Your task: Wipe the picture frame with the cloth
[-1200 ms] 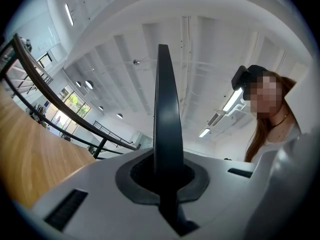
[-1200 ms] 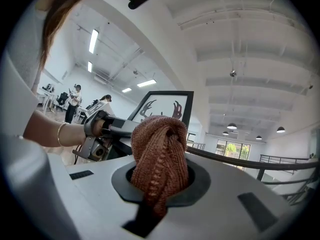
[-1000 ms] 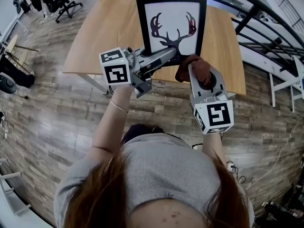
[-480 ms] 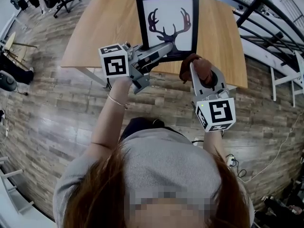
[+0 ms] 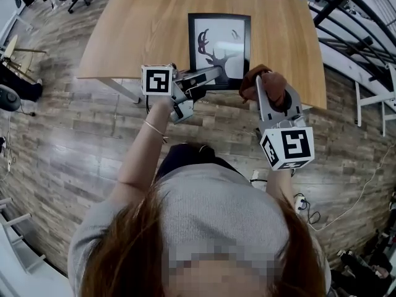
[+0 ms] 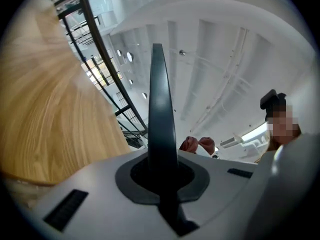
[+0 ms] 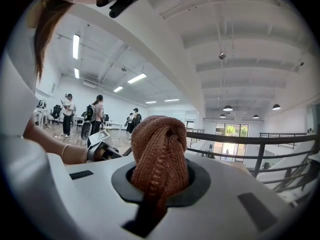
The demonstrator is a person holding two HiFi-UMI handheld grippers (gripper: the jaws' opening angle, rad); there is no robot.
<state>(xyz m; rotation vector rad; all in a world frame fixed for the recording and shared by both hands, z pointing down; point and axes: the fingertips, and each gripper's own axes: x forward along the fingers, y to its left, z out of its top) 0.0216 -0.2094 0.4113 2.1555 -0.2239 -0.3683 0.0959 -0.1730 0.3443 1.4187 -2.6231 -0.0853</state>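
Your left tongs (image 5: 215, 73) clench the near edge of the picture frame (image 5: 219, 26) over the bench (image 5: 142, 30). Your right tongs (image 5: 263, 82) grasp the bunched cloth (image 5: 249, 86), just beside the frame.

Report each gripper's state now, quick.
Left gripper: closed on the picture frame's lower edge.
Right gripper: closed on the cloth.
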